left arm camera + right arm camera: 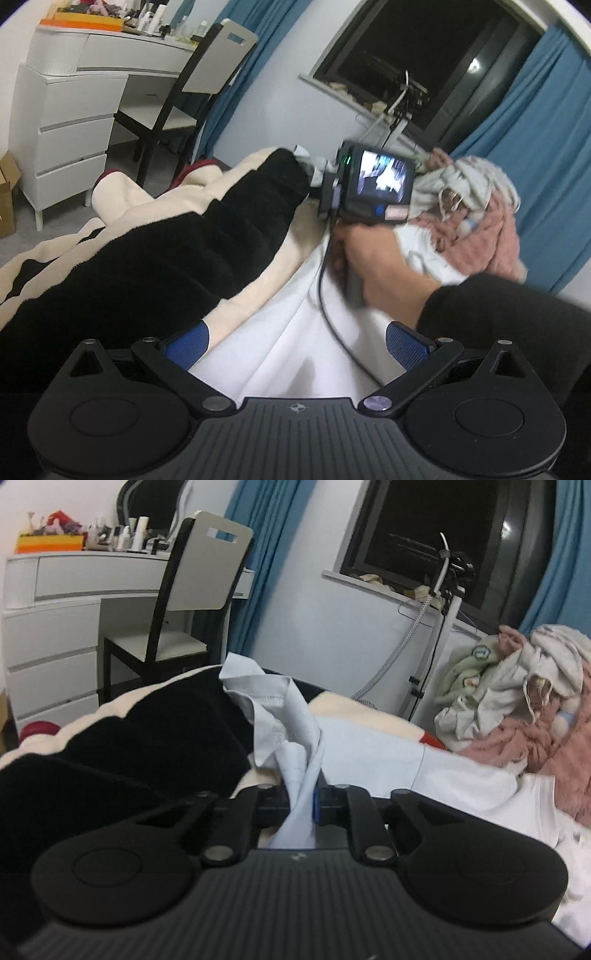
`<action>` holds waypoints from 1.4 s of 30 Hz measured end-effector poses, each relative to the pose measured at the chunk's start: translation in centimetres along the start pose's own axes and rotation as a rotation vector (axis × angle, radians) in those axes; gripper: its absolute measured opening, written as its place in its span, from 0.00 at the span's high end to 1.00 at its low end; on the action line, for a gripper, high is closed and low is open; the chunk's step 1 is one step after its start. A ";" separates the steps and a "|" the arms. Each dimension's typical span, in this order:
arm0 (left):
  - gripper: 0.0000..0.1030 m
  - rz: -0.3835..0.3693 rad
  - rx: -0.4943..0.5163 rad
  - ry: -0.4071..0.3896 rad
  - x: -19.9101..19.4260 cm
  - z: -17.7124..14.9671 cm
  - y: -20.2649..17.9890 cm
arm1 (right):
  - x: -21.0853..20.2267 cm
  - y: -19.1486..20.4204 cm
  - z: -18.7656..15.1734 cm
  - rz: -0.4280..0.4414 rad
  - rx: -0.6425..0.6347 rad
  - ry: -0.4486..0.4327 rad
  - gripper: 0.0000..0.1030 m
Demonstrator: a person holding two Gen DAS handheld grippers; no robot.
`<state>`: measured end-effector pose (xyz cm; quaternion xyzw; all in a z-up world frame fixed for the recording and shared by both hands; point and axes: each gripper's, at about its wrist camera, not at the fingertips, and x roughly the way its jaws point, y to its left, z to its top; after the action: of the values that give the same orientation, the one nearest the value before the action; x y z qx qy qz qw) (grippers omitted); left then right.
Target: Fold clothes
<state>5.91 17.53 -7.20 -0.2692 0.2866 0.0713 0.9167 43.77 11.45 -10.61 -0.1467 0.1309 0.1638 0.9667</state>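
A pale blue-white garment [373,757] lies spread on the bed. My right gripper [303,805] is shut on a bunched fold of it, and the cloth rises crumpled ahead of the jaws. In the left wrist view the same garment [280,339] runs white under my left gripper [295,341], which is open and empty with its blue pads [186,341] wide apart just above the cloth. The right gripper's body with its lit screen [373,184] shows ahead there, held by a hand, with cloth at its tip.
A black and cream fleece blanket [155,251] covers the bed on the left. A pile of pink and white clothes [524,709] sits at the right. A white dresser [51,635], a chair [184,602], blue curtains and a dark window stand behind.
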 end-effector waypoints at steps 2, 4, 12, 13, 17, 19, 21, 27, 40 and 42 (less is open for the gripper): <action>0.00 0.004 -0.003 -0.006 0.0 -0.1 -0.1 | -0.6 -1.2 0.7 -0.027 0.025 -0.036 0.92; 0.00 0.005 0.015 -0.028 -0.7 -0.2 -0.6 | -1.3 -2.4 1.4 -0.054 0.051 -0.073 0.92; 0.00 -0.008 0.125 -0.101 -3.6 -1.2 -3.7 | -8.0 -16.8 -0.9 -0.339 0.342 -0.141 0.92; 0.00 -0.010 0.138 -0.111 -4.0 -1.4 -4.1 | -8.5 -19.0 -2.0 -0.378 0.392 -0.124 0.92; 0.00 -0.020 0.199 -0.107 -3.9 -2.0 -5.5 | -9.0 -24.3 -6.3 -0.442 0.527 -0.027 0.92; 0.00 -0.013 0.224 -0.087 -3.1 -2.3 -5.9 | -8.7 -24.8 -7.3 -0.420 0.540 0.004 0.90; 0.00 -0.008 0.245 -0.065 -2.2 -2.6 -6.2 | -8.3 -25.4 -8.4 -0.399 0.554 0.035 0.85; 0.00 -0.011 0.308 -0.029 -0.5 -3.0 -7.0 | -7.4 -27.2 -11.4 -0.333 0.593 0.127 0.15; 0.00 -0.059 0.385 -0.087 -4.5 -4.0 -7.8 | -25.5 -21.7 -5.5 -0.285 0.525 0.003 0.15; 0.00 -0.077 0.401 -0.099 -5.6 -4.3 -8.1 | -29.3 -19.9 -5.4 -0.280 0.508 -0.014 0.15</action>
<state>1.46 8.50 -3.36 -0.0882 0.2390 -0.0092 0.9670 23.00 -16.47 -1.95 0.0844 0.1395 -0.0082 0.9866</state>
